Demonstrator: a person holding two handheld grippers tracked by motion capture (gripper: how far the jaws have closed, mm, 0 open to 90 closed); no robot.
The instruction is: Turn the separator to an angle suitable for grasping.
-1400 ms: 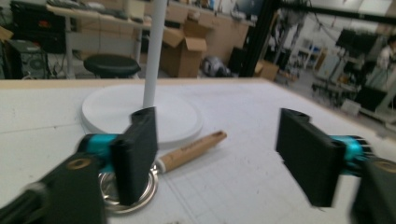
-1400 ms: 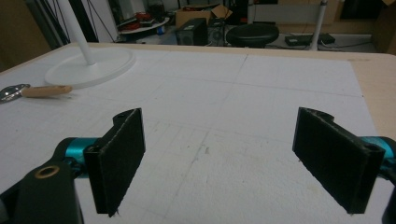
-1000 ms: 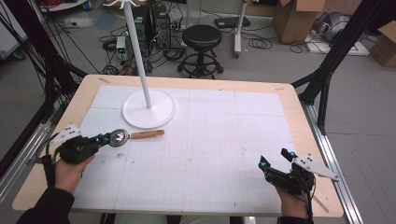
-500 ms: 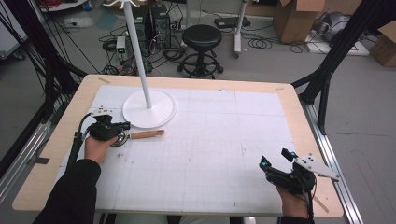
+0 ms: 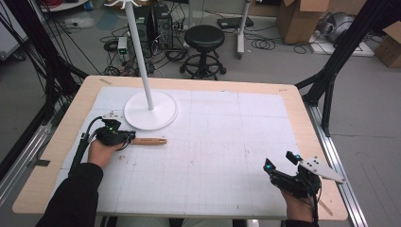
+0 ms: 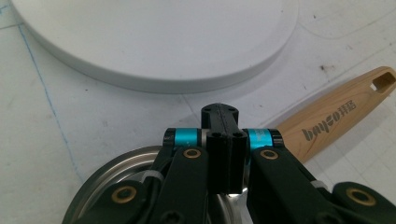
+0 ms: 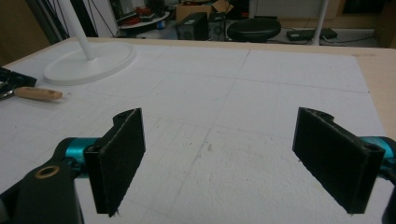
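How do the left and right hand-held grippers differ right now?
The left hand-held gripper has its jaws shut together; the right hand-held gripper has its jaws wide apart with nothing between them. The left one sits over the metal strainer with the wooden handle, beside the white stand base; the right one is over bare mat near the table's front right corner. Both have black jaws with teal fittings.
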